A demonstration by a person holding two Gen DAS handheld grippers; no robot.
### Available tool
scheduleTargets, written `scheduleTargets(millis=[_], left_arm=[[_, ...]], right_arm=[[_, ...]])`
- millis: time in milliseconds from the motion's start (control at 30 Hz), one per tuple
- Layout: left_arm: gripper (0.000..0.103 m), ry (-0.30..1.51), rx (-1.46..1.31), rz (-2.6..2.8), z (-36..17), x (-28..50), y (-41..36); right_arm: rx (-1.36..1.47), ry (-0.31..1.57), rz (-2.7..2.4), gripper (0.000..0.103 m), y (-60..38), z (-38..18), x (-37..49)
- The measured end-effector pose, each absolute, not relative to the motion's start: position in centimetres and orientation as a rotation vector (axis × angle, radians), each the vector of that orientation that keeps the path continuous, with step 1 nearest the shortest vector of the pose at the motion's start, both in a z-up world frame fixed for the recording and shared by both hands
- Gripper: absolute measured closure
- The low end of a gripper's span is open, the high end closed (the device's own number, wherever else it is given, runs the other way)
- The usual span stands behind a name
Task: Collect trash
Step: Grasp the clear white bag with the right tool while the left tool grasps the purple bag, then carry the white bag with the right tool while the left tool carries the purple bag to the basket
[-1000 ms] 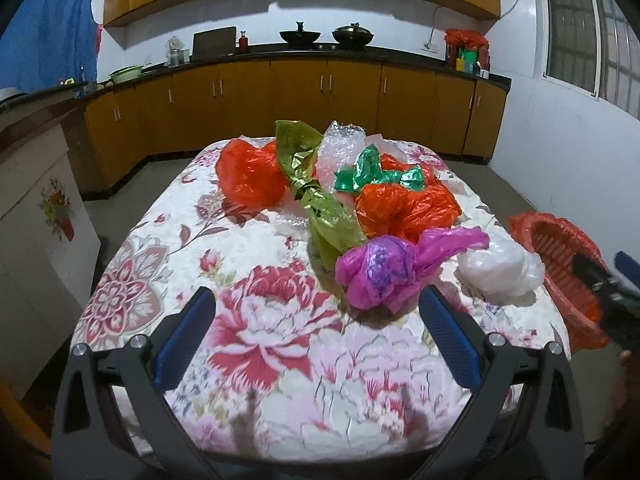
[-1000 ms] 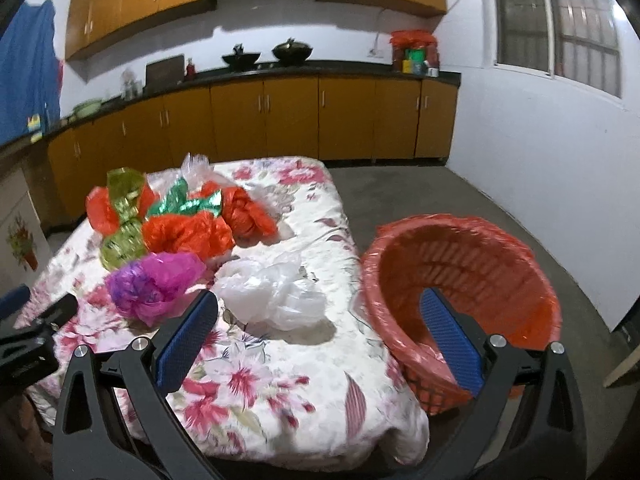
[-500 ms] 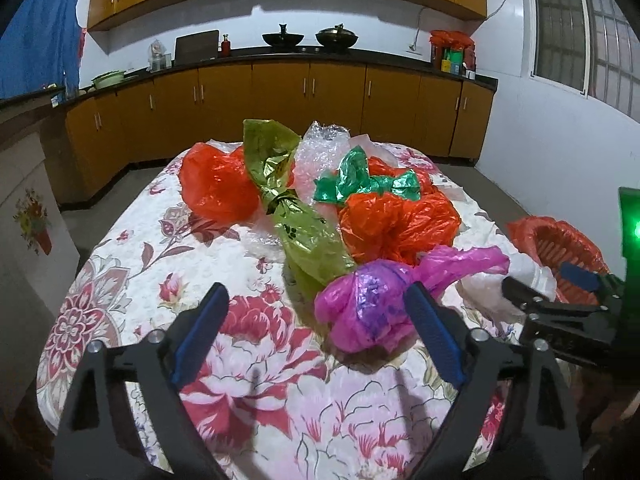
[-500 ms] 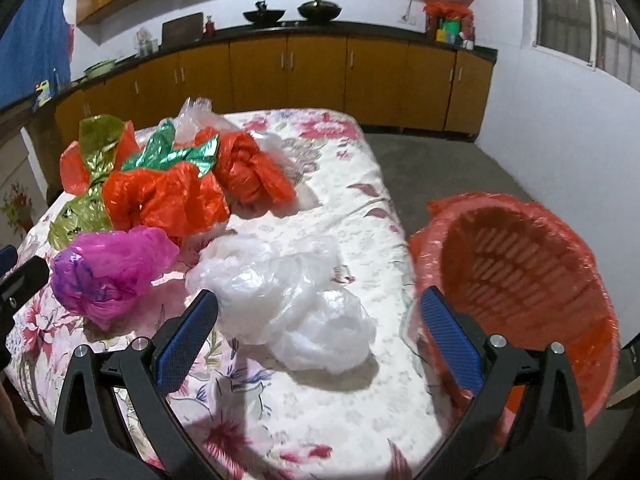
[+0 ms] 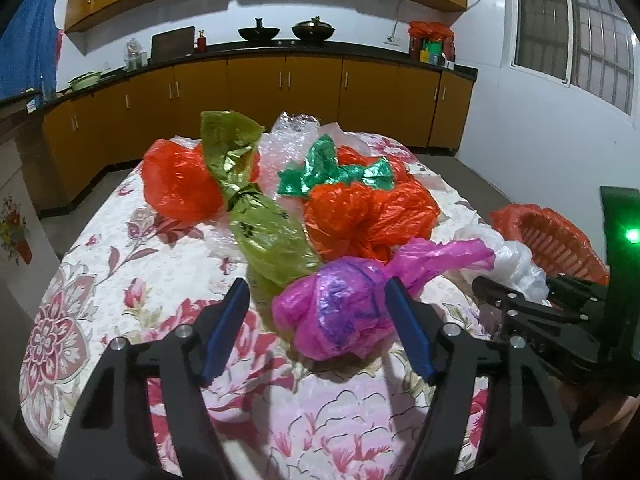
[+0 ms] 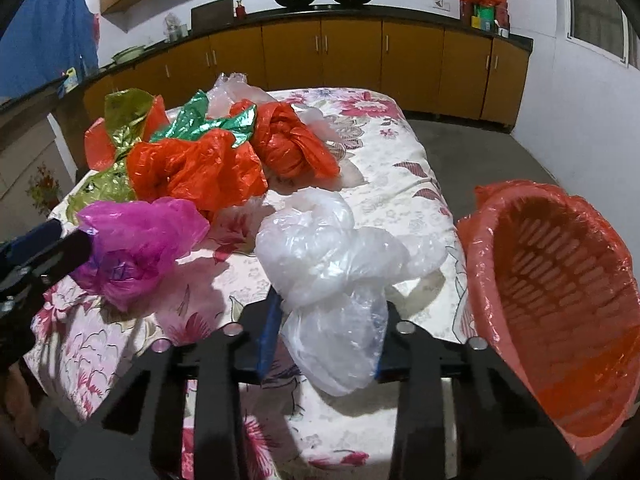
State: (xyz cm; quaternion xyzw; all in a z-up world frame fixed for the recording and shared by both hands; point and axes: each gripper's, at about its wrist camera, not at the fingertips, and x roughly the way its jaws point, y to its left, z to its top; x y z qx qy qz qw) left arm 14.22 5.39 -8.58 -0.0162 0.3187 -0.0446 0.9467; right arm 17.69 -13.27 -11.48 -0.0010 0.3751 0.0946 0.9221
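Note:
Crumpled plastic bags lie on a floral-clothed table (image 5: 120,280). A magenta bag (image 5: 340,312) sits between the fingers of my left gripper (image 5: 316,284). Its jaws are closing: the right pad is at the bag's side and the left pad stands clear of it. My right gripper (image 6: 330,304) is closing on the near lobe of a clear white bag (image 6: 332,256), and both pads pinch the plastic. In the left wrist view the right gripper (image 5: 516,300) shows beside the clear white bag (image 5: 516,260). A red slotted basket (image 6: 560,280) stands off the table's right edge.
Further back on the table lie orange bags (image 5: 368,216), an olive-green bag (image 5: 264,232), green foil (image 5: 332,172) and bubble wrap (image 5: 288,140). Wooden cabinets and a dark counter (image 5: 280,48) run along the far wall. The left gripper (image 6: 48,240) shows in the right wrist view.
Both grippers came forward and down onto the table. The left jaws narrowed around the magenta bag. The right jaws went from wide open to pinching the clear white bag.

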Motion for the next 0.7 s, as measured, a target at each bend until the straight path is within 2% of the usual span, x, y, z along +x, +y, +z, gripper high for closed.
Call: scheduleTargets(millis=[133,400,533,700], left_arm=[[0.048,0.694,-0.039,-0.111,-9.5,15.1,5.0],[0.065,0.68,-0.051,-0.144,-9.5,15.0,4.7],[0.071,0.668,-0.051,-0.148,-9.3,14.7,4.7],[0.073,0.654,-0.065,-0.148,-8.9,14.2,4.8]], right_arm=[[0.017,0.768,0.208,0.082,-13.7,-11.3,17.4],[0.047,0.76,0.224,0.085,-14.3,-11.3,16.6],[0.053,0.744,0.22,0.085,-14.5,-10.7,16.1],[0.072,0.728,0.21,0.085,-15.2,-10.0,15.5]])
